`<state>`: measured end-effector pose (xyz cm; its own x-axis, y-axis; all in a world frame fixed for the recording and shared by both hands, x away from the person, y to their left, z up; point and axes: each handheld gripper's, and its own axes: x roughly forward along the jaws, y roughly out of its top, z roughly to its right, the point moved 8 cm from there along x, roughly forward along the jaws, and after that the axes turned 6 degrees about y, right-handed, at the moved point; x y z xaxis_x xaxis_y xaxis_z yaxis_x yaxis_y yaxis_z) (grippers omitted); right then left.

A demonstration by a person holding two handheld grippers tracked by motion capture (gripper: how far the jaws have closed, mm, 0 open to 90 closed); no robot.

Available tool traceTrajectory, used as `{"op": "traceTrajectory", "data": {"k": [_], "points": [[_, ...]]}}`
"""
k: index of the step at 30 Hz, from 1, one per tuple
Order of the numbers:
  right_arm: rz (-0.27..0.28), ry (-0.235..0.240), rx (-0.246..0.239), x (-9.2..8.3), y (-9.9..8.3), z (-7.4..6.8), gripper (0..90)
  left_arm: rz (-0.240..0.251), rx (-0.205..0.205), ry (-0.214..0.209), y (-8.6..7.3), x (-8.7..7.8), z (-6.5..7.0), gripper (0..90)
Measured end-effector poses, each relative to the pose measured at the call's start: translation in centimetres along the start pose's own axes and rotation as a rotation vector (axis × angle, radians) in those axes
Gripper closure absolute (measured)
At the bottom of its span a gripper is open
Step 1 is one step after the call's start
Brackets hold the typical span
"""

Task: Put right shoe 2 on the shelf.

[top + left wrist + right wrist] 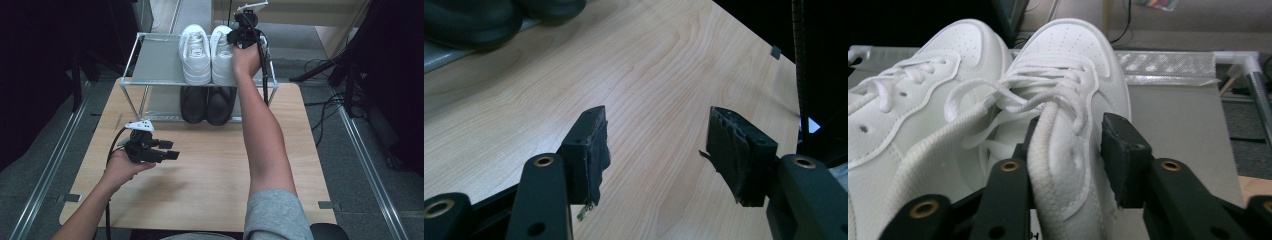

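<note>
Collar of the right white sneaker [1068, 150] sits between my right claw [1068, 165], half-open, unpressed; next, withdraw from the shelf [160, 62].

A: What carries everything here?

B: A table [200, 175] with a pale wood-grain top and rounded corners. It stands on grey carpeted floor [30, 185].

A: And along its sides?

B: A metal rail [47, 175] runs along the floor past the left edge, and another rail [372, 175] past the right edge. Black cables [325, 107] lie loose on the floor off the far right corner.

A: What lies beyond the far edge?

B: The left and right sides of the room fall into dark, with black stands barely showing. Straight ahead there is a light wooden panel [300, 12], brightly lit. The light falls evenly from above, with soft shadows on the wood.
</note>
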<state>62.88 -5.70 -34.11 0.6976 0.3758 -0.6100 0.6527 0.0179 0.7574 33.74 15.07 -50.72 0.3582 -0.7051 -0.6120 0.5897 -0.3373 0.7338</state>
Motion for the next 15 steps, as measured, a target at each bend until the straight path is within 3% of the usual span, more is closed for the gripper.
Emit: {"op": "traceTrajectory", "data": {"k": [4,15], "points": [[-0.015,0.027,-0.003,-0.2,-0.1,0.2,61.0,-0.007,0.008,0.0,0.0,0.1,0.0,42.4],[0.012,0.094,-0.019,-2.5,-0.2,-0.2,59.5,-0.023,0.019,0.0,0.0,0.4,0.0,42.3]]}}
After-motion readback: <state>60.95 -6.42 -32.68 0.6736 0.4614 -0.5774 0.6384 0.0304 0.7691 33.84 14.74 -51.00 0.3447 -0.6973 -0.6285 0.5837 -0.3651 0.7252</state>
